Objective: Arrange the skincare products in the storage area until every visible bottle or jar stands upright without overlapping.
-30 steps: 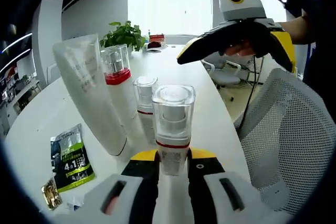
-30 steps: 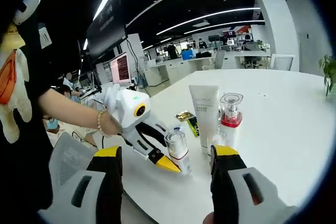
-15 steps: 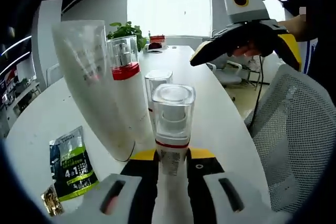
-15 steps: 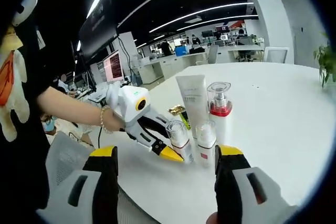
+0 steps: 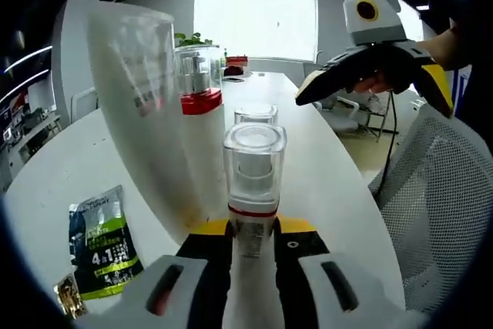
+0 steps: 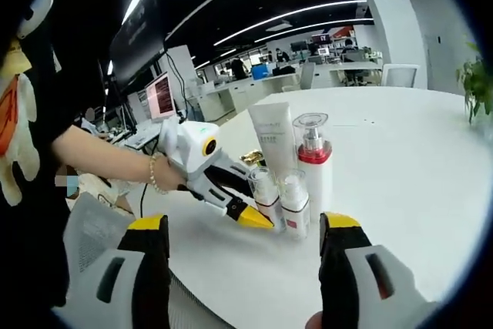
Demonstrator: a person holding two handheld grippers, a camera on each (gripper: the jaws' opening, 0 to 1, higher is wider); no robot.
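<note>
Your left gripper (image 5: 253,238) is clamping its yellow-tipped jaws on the lower body of a small clear-capped pump bottle (image 5: 253,182), which is standing upright between them with its red band just above the jaw tips. In the right gripper view that same left gripper (image 6: 254,219) is reaching in from the left, its yellow tip touching this bottle (image 6: 266,194).

Just beyond the held bottle, a second small clear-capped bottle (image 5: 256,119) is standing upright; in the right gripper view it (image 6: 294,202) is sitting just beside the held one. To the left, a taller white bottle with a red collar (image 5: 202,125) is standing upright, and a tall white tube (image 5: 142,105) is standing just beside it, leaning slightly. A green sachet (image 5: 102,243) is lying flat on the white table (image 5: 327,175), left of the tube, with a small gold packet (image 5: 69,300) near it.

Your right gripper (image 6: 246,244) is hanging with its jaws spread wide and gripping nothing, and the cluster of bottles is sitting between and beyond them. In the left gripper view it (image 5: 370,75) is hovering above the table's right edge, held by your hand (image 5: 389,81).

A mesh chair back (image 5: 439,213) is standing at the table's right edge, a bright window (image 5: 254,5) is glowing behind, and an open office with desks and a monitor (image 6: 160,96) is stretching out beyond. Your left forearm (image 6: 108,161), wearing a bead bracelet, is extending toward the bottles.
</note>
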